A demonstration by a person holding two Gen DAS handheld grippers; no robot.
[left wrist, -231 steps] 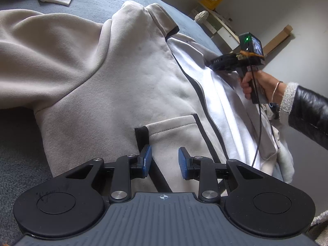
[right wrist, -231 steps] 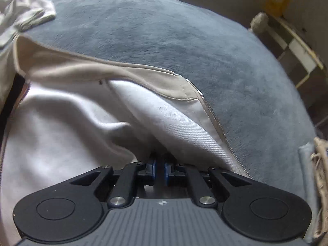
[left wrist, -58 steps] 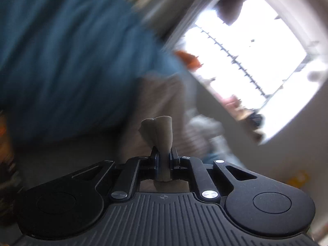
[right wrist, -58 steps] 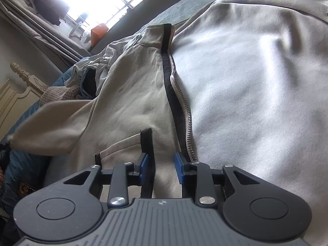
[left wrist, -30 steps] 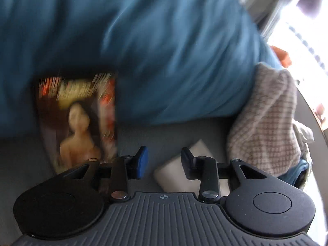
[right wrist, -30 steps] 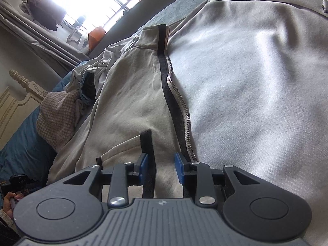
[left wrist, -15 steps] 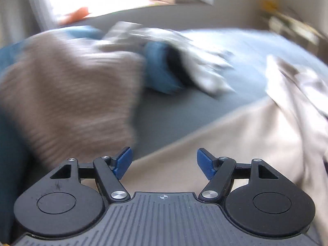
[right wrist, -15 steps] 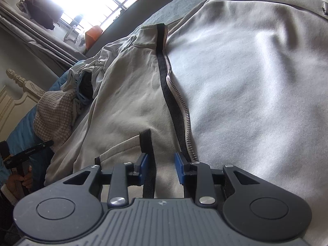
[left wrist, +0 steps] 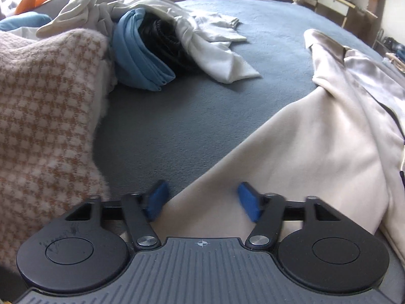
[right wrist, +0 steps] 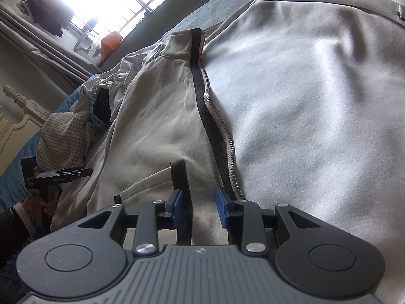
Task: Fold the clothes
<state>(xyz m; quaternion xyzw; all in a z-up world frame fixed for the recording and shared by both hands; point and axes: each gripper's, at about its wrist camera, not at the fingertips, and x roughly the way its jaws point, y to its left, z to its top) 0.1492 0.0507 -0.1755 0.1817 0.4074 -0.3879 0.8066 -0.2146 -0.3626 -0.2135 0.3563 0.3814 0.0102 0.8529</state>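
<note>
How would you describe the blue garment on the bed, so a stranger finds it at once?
On the grey-blue bed, look at the clothes heap beside the houndstooth blanket. The blue garment lies folded in soft layers around something black, the only light blue piece among white ones.

Bright barred window [right wrist: 101,2] (overexposed), grey curtain [right wrist: 43,43], carved headboard [right wrist: 22,116], grey-blue bedspread [left wrist: 177,116].

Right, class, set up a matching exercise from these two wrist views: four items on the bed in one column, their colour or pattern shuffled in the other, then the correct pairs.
Things:
1. zip jacket
2. bed cover
3. knitted blanket
4. folded cloth

Descriptions:
A. light blue
B. beige with a dark zip strip
C. pink and brown check
D. grey-blue

Pairs: 1-B, 2-D, 3-C, 4-A
</note>
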